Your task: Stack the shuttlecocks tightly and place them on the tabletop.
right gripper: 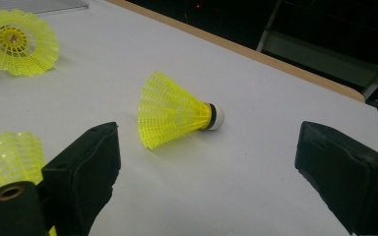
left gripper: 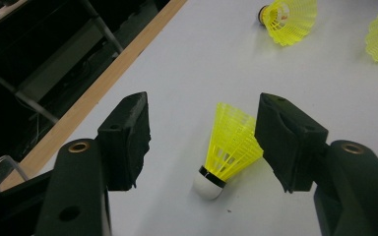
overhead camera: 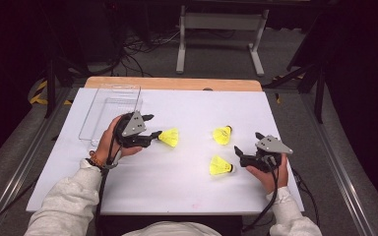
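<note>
Your left gripper point(left gripper: 202, 142) is wide open around the yellow shuttlecock point(left gripper: 229, 147), whose white tip points to 7 o'clock.

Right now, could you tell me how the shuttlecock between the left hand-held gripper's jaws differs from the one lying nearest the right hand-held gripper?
The left shuttlecock sits between the open jaws of the left hand-held gripper; the right shuttlecock lies outside the open right hand-held gripper. In the high view, the left one's skirt points right, the right one's left. Both are yellow with white caps.
</note>
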Demonstrator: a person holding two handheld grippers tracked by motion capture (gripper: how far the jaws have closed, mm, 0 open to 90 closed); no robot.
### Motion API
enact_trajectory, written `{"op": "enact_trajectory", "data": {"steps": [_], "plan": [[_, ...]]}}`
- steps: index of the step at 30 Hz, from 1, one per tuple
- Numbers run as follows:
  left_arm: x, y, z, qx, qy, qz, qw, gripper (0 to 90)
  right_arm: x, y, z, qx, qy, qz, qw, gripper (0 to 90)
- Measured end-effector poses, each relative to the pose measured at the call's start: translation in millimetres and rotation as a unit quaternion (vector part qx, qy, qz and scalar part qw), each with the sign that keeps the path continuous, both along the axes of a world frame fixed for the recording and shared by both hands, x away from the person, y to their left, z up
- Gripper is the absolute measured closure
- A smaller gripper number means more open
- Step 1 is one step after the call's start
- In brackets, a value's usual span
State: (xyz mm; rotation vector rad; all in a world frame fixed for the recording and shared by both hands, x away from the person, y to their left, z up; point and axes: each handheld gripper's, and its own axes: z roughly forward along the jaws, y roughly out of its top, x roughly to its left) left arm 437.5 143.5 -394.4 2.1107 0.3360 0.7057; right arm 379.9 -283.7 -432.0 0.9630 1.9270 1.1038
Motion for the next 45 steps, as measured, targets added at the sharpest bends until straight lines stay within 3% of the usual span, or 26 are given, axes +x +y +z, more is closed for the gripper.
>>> {"op": "enact_trajectory", "data": {"steps": [13, 27, 40, 45], "plan": [[-18.4, 14.2, -5.6, -0.030, -0.022, -0.014, 0.9992, 27.9, -0.7, -0.3, 0.4, -0.003, -0.002, 0.000, 1.0000, 11.1], [-41.4, 33.3, -5.6, -0.074, -0.039, -0.024, 0.9962, 17.2, -1.6, -0.1, 1.4, -0.007, -0.007, 0.000, 0.9999, 11.1], [-58.6, 55.8, -12.5, -0.087, -0.045, -0.015, 0.9951, 9.9, -1.6, 0.2, 1.8, -0.008, -0.006, -0.001, 1.0000, 11.1], [-64.4, 66.1, -15.8, -0.103, -0.049, -0.007, 0.9935, 9.9, -1.8, 0.6, 2.1, -0.010, -0.008, -0.001, 0.9999, 11.1]]}}
